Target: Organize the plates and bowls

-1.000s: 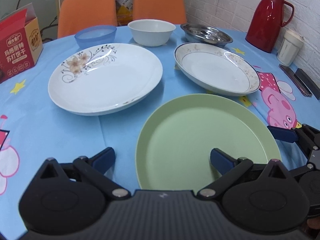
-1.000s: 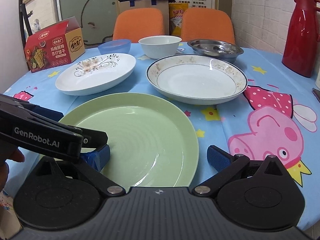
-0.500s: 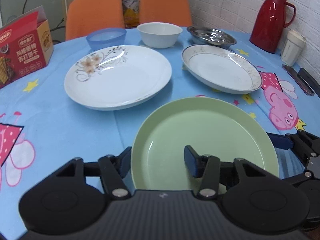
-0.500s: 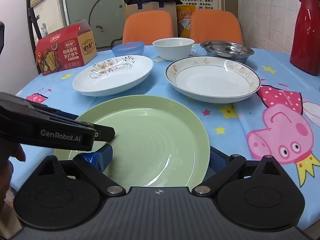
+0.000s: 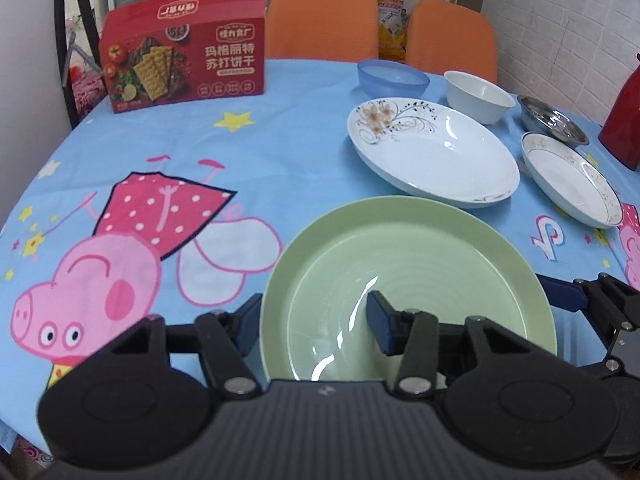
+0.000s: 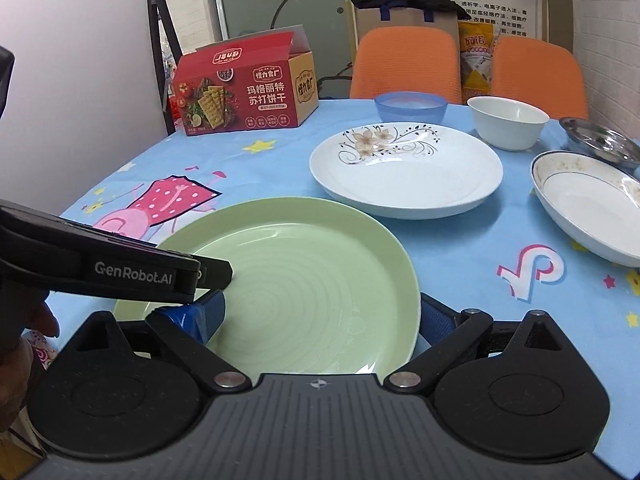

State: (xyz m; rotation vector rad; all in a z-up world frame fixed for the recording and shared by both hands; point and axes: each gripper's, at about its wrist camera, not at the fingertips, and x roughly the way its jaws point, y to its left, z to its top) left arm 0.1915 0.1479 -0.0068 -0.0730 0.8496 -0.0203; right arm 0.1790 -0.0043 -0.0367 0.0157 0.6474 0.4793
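The green plate [image 5: 408,280] sits low in the middle of the left wrist picture, on the blue cartoon-pig table [image 5: 160,152]. The left tool [image 5: 314,322] is at the plate's near left edge. One blue pad is outside the rim and the other pad is inside on the plate. The pads look closed partway on the rim, but I cannot tell if they squeeze it tight.

In the right wrist picture the green plate [image 6: 304,292] is low and in the middle too. The right tool [image 6: 322,318] has its fingers spread wide. One pad is on the plate's inside at the left, and the other is just outside the rim at the right. I cannot tell if it grips the plate.

Up and to the right in the left wrist picture lies the flower plate [image 5: 432,152]. Farther right is the gold-rimmed plate [image 5: 572,184]. Behind them stand the blue bowl [image 5: 394,78], the white bowl [image 5: 478,96] and the metal dish [image 5: 552,124]. A red cracker box [image 5: 184,52] stands at the upper left.
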